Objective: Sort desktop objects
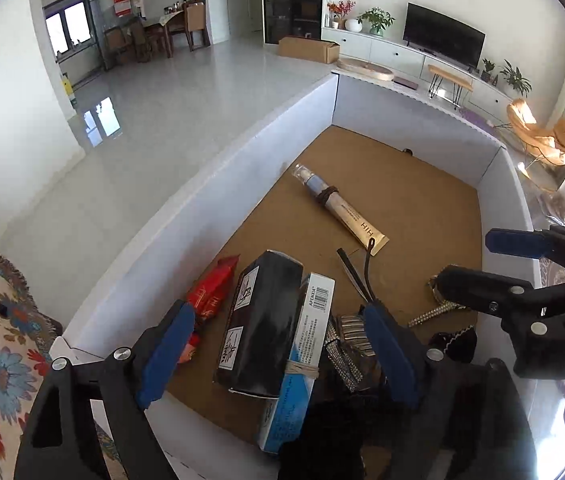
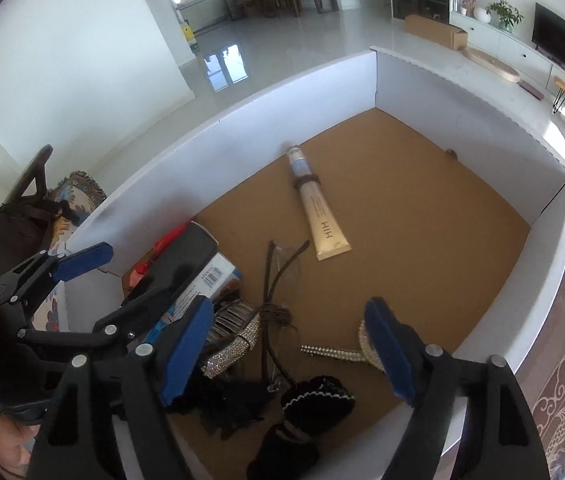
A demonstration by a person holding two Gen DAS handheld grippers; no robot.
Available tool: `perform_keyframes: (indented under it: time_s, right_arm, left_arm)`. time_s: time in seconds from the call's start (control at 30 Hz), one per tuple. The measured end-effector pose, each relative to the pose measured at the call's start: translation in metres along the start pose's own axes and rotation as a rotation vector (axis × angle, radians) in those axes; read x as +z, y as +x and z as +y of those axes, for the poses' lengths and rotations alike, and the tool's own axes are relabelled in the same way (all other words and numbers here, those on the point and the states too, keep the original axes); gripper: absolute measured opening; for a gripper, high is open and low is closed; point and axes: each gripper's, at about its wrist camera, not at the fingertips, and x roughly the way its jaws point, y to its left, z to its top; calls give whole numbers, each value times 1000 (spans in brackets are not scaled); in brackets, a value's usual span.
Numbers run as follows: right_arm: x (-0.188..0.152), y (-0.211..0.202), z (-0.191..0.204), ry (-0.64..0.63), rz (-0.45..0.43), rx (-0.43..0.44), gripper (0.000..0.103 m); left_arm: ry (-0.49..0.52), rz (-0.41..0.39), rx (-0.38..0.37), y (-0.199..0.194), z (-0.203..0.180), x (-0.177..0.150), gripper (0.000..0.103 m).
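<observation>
Both wide-open grippers, left gripper [image 1: 278, 356] and right gripper [image 2: 286, 352], risk snagging tangled rhinestone clips [image 2: 234, 348] when closing on near clutter.

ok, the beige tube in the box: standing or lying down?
Lying down. The tube rests flat on the brown floor of the box, cap end towards the far wall, apart from the other items.

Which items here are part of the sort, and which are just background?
Job:
- white-walled cardboard box
- beige squeeze tube
- black carton
- blue-white barcoded carton
- red foil packet
- rhinestone hair clips
- thin-framed glasses
- left gripper and right gripper, both open

Background:
- black television
- brown shipping carton
- potted plants
- dining chairs
</observation>
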Motion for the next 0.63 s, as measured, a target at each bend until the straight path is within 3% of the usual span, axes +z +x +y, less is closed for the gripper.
perform_keyframes:
  time_s: [0.17,0.27,0.47,0.63]
  right_arm:
    - [3,-29,-7,-54,-24,-78,98]
    - [-3,-34,-11,-61,-14,-96,100]
    - [-11,-41,-20,-47,-29,-94,100]
    - [-11,-42,-23,-45,-31,-90,100]
  left_arm:
    - [-22,-87,84,-34,-7,1,102]
    - [-28,-97,156,-40,-15,-5,103]
    - [-70,-76,143,-44,-24,-19,103]
    - [-131,-135,134,-57,-21,-27,103]
